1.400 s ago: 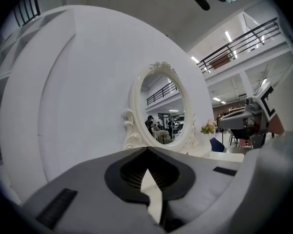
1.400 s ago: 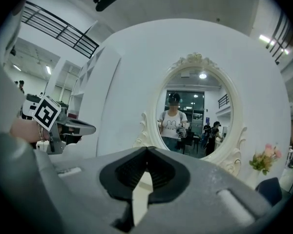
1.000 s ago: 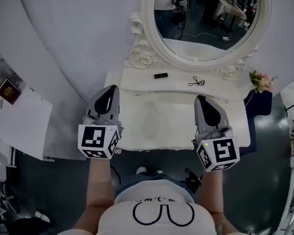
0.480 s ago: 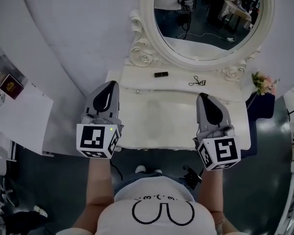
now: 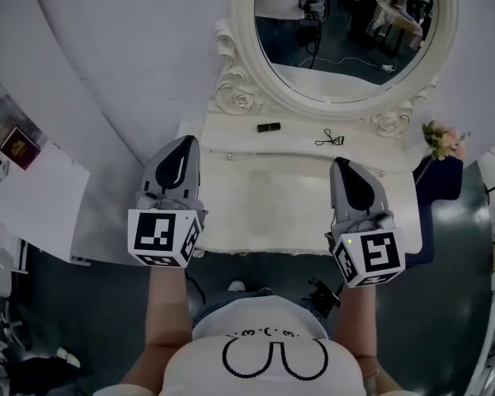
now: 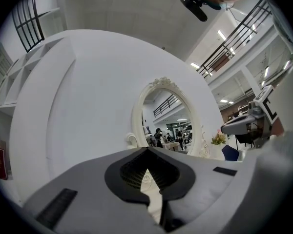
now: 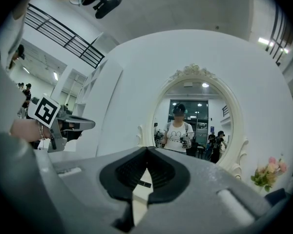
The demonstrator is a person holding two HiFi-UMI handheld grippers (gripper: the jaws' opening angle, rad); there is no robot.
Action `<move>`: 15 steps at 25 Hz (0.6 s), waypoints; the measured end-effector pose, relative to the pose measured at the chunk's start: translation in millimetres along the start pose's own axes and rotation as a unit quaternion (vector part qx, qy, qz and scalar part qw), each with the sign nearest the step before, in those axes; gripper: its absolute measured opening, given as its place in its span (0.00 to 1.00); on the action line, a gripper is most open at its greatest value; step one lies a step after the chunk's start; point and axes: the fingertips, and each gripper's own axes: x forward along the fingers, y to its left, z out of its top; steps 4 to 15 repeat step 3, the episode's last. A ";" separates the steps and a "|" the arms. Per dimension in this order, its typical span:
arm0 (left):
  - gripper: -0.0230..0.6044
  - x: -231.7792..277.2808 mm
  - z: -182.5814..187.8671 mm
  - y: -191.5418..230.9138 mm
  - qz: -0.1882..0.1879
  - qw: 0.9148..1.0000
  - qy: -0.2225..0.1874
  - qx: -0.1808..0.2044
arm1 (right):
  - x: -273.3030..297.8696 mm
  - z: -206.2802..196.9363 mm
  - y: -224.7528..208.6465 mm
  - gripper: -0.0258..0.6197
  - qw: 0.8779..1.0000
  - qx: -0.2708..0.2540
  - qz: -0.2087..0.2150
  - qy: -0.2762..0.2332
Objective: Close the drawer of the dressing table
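Left hand-held gripper (image 5: 186,144), right hand-held gripper (image 5: 339,165), closed.

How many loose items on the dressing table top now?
2. A small black bar lies left of centre below the mirror; a thin black wiry item lies to its right. The left tongs and right tongs cover some surface, so more may be hidden.

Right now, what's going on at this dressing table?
A person stands facing the white dressing table and its oval mirror. They hold the left gripper and the right gripper about level over the tabletop, one toward each side. Both grippers have their jaws together with nothing between them. Neither is on a drawer handle, and these views do not show whether the drawer is open.
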 end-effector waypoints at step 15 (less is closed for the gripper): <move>0.03 0.4 0.0 -1.7 0.000 1.000 0.001 0.003 | -1.6 -3.2 -2.2 0.04 1.000 0.000 0.001 0.003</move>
